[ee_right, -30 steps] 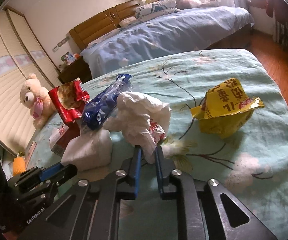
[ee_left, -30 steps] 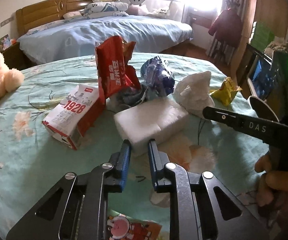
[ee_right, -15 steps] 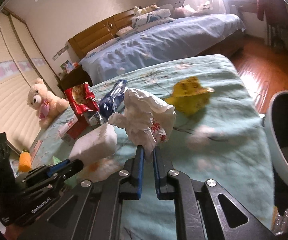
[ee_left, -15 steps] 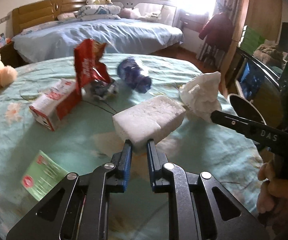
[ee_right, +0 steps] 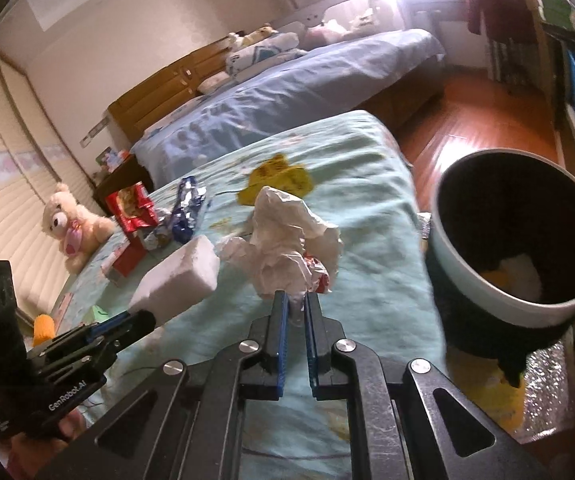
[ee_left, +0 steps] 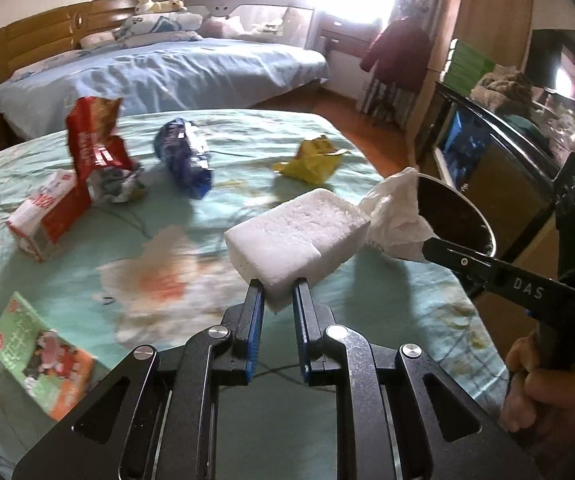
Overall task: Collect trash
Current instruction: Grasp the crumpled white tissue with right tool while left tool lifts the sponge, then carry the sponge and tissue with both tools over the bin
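Both hands loaded here: the left gripper (ee_left: pixel 278 286) is pinched onto the near corner of the white foam block (ee_left: pixel 297 236), which juts forward and up off its tips, clear of the bedspread (ee_left: pixel 87 248). That block looks light and stiff but crumbly, so a corner hold could chip it; a grip across its short side would sit safer. The right gripper (ee_right: pixel 295 300) is squeezed nearly flat on the tail of the crumpled tissue wad (ee_right: pixel 287 248), soft, featherlight, easy to tear or slip. Just ahead and to the right of those tips gapes the dark bin (ee_right: pixel 515 240). Compared with a second ago, both pieces have lifted off the cover and swung toward the bin, which wasn't in view then; the yellow wrapper (ee_right: pixel 275 178), blue packet (ee_left: pixel 185 156) and red bag (ee_left: pixel 95 140) lie well beyond the tips.
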Available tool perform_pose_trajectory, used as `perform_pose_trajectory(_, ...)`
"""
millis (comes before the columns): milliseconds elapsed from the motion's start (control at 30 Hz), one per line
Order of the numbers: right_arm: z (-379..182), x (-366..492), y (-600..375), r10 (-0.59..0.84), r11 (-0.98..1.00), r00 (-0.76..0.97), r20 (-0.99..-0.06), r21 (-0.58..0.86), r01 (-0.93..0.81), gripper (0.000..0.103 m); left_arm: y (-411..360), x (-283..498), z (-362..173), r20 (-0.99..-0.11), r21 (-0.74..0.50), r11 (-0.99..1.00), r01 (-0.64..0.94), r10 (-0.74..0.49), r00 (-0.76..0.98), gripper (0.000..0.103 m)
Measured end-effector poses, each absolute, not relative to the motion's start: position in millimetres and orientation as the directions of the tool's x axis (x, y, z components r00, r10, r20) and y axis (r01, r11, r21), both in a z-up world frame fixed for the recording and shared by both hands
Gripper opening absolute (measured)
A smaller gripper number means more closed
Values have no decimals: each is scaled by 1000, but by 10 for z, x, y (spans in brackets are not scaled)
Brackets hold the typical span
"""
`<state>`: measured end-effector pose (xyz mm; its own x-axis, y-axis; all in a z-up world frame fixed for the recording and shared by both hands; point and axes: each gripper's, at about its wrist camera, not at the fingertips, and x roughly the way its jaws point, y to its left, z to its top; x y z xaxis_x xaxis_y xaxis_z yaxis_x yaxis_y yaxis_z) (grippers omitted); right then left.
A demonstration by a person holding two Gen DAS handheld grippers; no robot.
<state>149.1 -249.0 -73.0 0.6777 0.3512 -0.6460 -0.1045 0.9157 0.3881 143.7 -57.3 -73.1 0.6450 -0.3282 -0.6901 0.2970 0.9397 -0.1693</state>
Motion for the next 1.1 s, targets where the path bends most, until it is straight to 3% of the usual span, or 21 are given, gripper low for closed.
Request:
perform_pose_trajectory(233, -724, 1422, -2683, 349, 910, 686, -639, 405, -86, 5, -772, 1414, -715, -691, -156, 931, 330, -342, 637, 14)
perform_pose_trajectory(267, -732, 1429, -2698, 361, 904, 681, -638, 419, -86, 11, -778, 1415, -714, -692, -154, 931, 330, -340, 637, 14)
perform_pose_trajectory(333, -755, 1455, -2714, 377, 894, 672, -637, 441, -84, 12, -783, 1414, -722, -696, -153, 933, 327, -336, 634, 14)
perform_pose_trajectory(467, -796, 1510, -2689, 387, 890, 660, -644, 448, -85, 37, -790, 1418, -742, -703, -151, 935, 321, -330, 630, 14)
perform_pose_trajectory(567, -817, 1538, -2656, 384, 894, 661, -645, 439, -91, 35, -828, 1432, -748, -705, -144, 936, 322, -326, 630, 14)
perform_pose_trajectory(633, -829, 1555, -2625, 372, 903, 659, -654, 420, -93, 15, -841, 1432, -746, -706, -144, 935, 323, -326, 629, 14)
perform_pose_trajectory(733, -832, 1543, -2622, 362, 910, 661, -657, 404, -96, 8, -877, 1426, -742, -706, -142, 934, 329, -328, 628, 14)
perform_pose_trajectory(1100, -710, 1432, -3043, 306, 911, 717, -626, 410, -30, 5, -1226, 1446, -673, -699, -137, 908, 397, -372, 610, 14)
